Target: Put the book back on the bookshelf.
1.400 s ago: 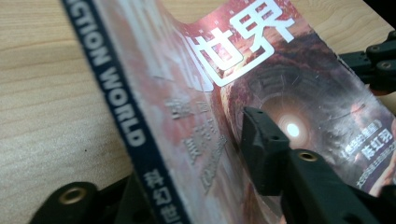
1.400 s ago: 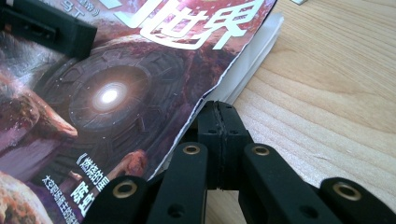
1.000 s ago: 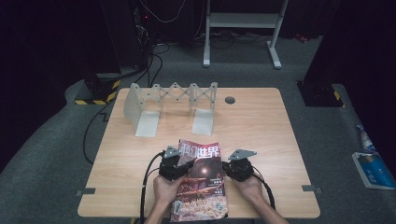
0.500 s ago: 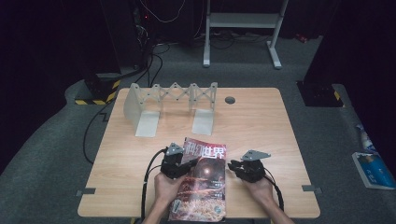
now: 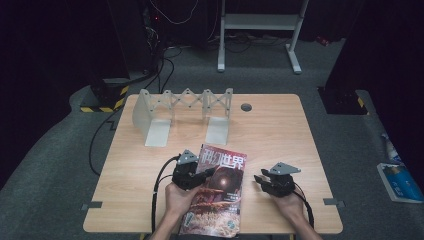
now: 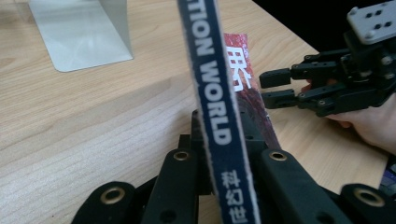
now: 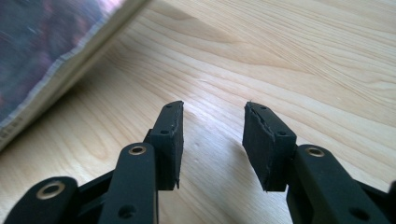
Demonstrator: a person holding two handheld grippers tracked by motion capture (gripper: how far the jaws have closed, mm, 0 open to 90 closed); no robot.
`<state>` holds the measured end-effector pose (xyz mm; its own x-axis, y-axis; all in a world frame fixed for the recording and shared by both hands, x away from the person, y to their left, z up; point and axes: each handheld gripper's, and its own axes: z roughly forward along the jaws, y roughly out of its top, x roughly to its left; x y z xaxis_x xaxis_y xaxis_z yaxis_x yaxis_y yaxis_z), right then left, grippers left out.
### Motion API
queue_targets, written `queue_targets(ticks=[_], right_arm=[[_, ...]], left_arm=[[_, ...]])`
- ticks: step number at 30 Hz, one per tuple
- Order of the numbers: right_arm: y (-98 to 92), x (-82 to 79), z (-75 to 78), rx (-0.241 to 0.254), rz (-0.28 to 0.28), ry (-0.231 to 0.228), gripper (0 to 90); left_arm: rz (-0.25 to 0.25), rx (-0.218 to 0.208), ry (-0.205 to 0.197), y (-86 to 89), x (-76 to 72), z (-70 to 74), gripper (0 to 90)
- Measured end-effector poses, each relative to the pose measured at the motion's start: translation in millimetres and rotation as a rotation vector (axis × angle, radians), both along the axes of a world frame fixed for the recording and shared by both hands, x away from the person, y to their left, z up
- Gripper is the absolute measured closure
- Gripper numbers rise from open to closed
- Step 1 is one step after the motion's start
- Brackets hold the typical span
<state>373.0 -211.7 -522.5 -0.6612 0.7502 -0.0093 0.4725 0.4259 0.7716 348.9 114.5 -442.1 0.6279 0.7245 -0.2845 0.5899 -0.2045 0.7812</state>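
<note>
A magazine (image 5: 220,192) with a dark red cover and white characters lies near the table's front edge, its left side lifted. My left gripper (image 5: 206,175) is shut on that left side; in the left gripper view the blue spine (image 6: 212,102) stands upright between the jaws. My right gripper (image 5: 259,178) rests to the right of the magazine, apart from it. Its jaws have just been opening, and in the right gripper view the right gripper (image 7: 212,128) holds nothing, with bare wood between the pads. The magazine's edge (image 7: 51,51) lies at that view's upper left. The right gripper (image 6: 275,88) also appears in the left gripper view.
A white folding rack (image 5: 185,107) with two flat foot plates stands at the table's back left. A small round grommet (image 5: 246,107) sits behind centre. Light wooden tabletop (image 5: 290,140) stretches to the right. A blue item (image 5: 400,181) lies on the floor at right.
The right gripper has let go of the magazine's right edge, moved off to the right and opened. The left gripper has risen a little with the magazine's left side.
</note>
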Motion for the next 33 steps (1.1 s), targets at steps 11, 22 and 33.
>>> queue_targets(ticks=[11, 22, 33], right_arm=[[-2.2, -0.2, -7.1, -0.004, -0.012, -0.020, 53.2], [-2.7, -1.1, -9.1, 0.010, -0.015, -0.032, 51.6], [-2.5, -1.6, -10.3, 0.019, -0.017, -0.037, 51.1]], left_arm=[[-0.044, -0.078, 0.017, 1.5, 2.0, 20.7, 83.0], [-0.059, -0.081, -0.028, 6.2, 4.8, 43.9, 83.6], [-0.039, -0.051, -0.070, 14.6, 10.4, 64.9, 83.9]])
